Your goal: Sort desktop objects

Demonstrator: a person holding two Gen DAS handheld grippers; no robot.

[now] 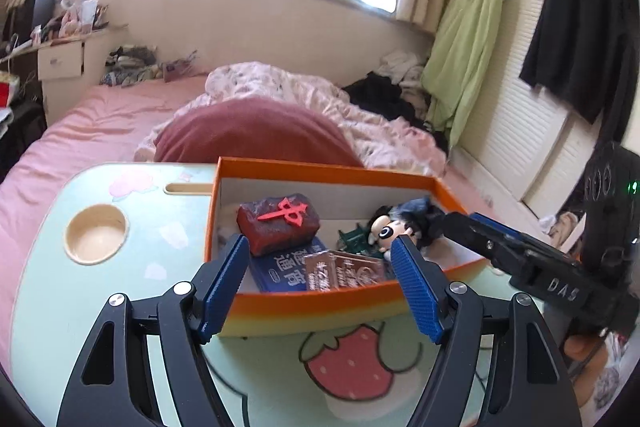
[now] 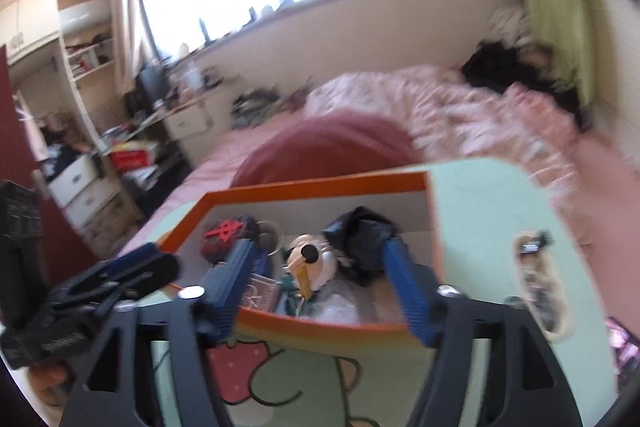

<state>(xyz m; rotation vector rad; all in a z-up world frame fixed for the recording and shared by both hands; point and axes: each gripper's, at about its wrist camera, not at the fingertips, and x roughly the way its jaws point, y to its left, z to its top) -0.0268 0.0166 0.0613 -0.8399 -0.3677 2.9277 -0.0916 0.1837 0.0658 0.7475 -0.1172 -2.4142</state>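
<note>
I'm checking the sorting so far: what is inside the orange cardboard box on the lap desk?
The orange cardboard box holds a dark red mahjong-tile block resting on a blue printed packet, a shiny foil packet, a round-headed doll and dark cloth. Whatever lies beneath them is covered.

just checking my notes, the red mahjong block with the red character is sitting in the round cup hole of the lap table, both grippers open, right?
Not quite. The red mahjong block lies inside the orange box, on top of a blue booklet, as the left wrist view shows. The cup hole holds nothing. The left gripper and right gripper are open.
</note>
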